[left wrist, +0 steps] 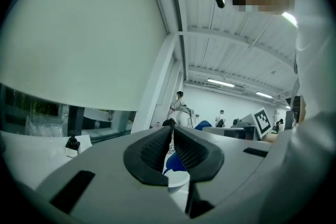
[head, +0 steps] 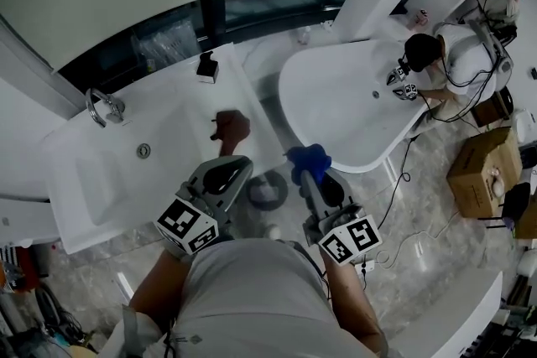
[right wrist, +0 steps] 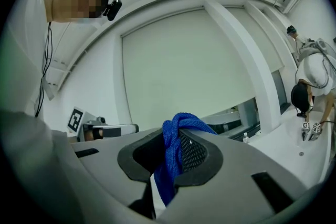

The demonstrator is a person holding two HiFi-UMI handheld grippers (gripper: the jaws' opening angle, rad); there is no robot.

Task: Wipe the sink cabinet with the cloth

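Observation:
The white sink cabinet (head: 172,109) fills the left of the head view, with a faucet (head: 104,106) and a drain (head: 144,150). A dark brown cloth (head: 232,128) lies crumpled on its right end. My right gripper (head: 312,172) hovers over the floor between cabinet and bathtub, shut on a blue cloth (head: 308,155). In the right gripper view the blue cloth (right wrist: 172,160) bunches over the top of the right gripper (right wrist: 176,136) and hangs down between the pads. My left gripper (head: 228,168) sits at the cabinet's front right corner. In its own view the left gripper (left wrist: 172,131) is shut and holds nothing.
A white bathtub (head: 336,101) stands right of the cabinet, and a person (head: 449,54) leans over its far end with grippers. A small black dispenser (head: 207,66) sits at the cabinet's back edge. A round grey object (head: 267,190), cables and cardboard boxes (head: 481,172) are on the floor.

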